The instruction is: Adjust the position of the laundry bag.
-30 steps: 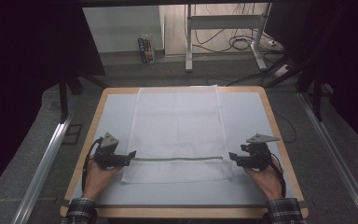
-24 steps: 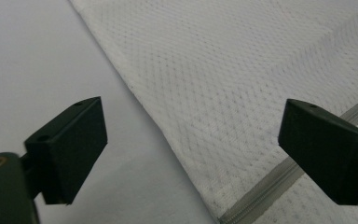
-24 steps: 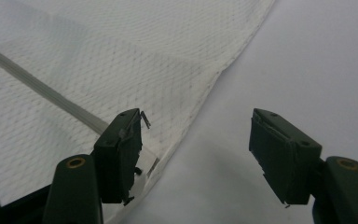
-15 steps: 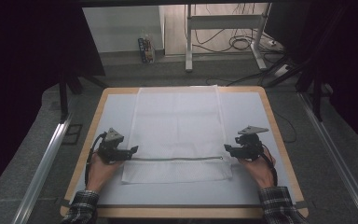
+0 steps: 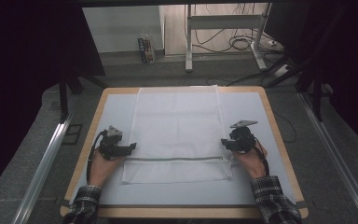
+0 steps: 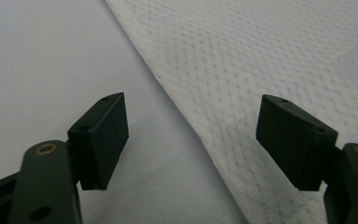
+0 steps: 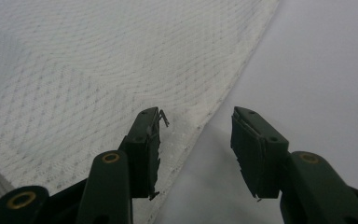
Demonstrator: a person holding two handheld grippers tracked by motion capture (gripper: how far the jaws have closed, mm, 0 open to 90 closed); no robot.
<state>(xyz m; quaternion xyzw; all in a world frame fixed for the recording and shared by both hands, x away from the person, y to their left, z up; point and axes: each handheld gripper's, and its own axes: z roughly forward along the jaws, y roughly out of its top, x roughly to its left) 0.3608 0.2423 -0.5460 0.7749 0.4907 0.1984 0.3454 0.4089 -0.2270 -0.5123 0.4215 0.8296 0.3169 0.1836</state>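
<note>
A: Describe the surface.

B: A wood-rimmed table (image 5: 279, 140) with a pale grey top stands on a dark floor; a white frame and loose cables lie beyond its far edge. A white mesh bag (image 5: 177, 130) lies flat at the table's centre, its zipper (image 5: 175, 158) running across near the person's end.

A: What does the high view give that the gripper views lack?

B: The whole bag, the zipper, and both hands. The left gripper (image 5: 131, 147) sits at the bag's left edge, the right gripper (image 5: 223, 142) at its right edge, both level with the zipper's ends. Jaw gap cannot be read there.

A: And the gripper views?

B: They show the weave and the jaw gaps. In the left gripper view the left gripper (image 6: 191, 140) stands wide; the bag's (image 6: 270, 60) edge runs diagonally between the jaws, untouched by either pad. In the right gripper view the right gripper (image 7: 196, 140) stands at a moderate gap. Both sets of jaws have just been closing. The bag's (image 7: 98, 70) edge lies between the right jaws, with cloth under the left pad. No pad presses on it.
</note>
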